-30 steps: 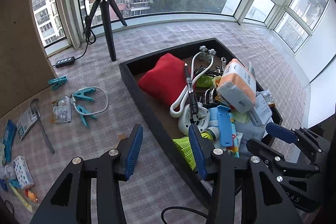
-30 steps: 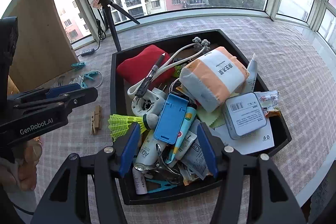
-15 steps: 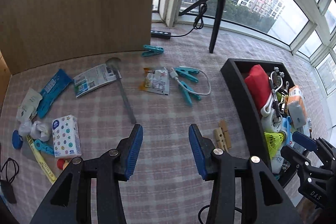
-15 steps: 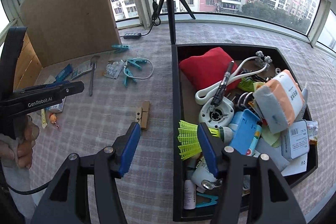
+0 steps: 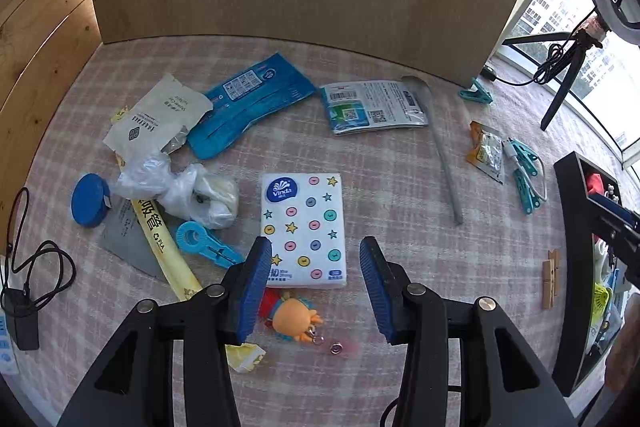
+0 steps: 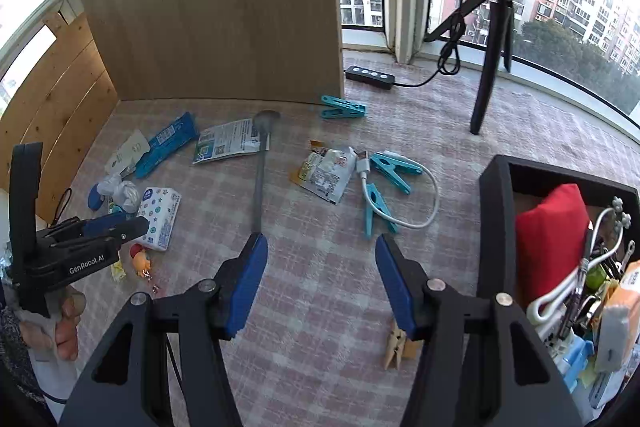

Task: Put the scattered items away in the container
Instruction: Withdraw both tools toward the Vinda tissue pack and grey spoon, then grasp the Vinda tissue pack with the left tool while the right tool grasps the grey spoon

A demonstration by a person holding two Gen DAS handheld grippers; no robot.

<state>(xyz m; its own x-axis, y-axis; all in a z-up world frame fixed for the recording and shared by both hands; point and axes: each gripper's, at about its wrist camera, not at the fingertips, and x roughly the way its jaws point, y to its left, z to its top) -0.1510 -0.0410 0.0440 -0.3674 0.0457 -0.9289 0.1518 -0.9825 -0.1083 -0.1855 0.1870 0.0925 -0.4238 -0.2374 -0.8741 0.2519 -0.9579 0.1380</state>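
A: Left wrist view: left tongs (image 5: pixel 312 283) gape over the tissue pack (image 5: pixel 303 229) on the checked cloth (image 5: pixel 400 195), holding nothing. A blue tape disc (image 5: pixel 90 200) and plastic bag (image 5: pixel 176 187) show only here.

B: Right wrist view: right tongs (image 6: pixel 320 279) half open, empty, above the cloth. Here alone the container (image 6: pixel 494 227) at the right shows its red pouch (image 6: pixel 552 239); a wooden peg (image 6: pixel 394 345) lies beside it.

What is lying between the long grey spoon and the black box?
In the right claw's view: a snack packet, teal clothespins on a white cable, then bare cloth before the black box.
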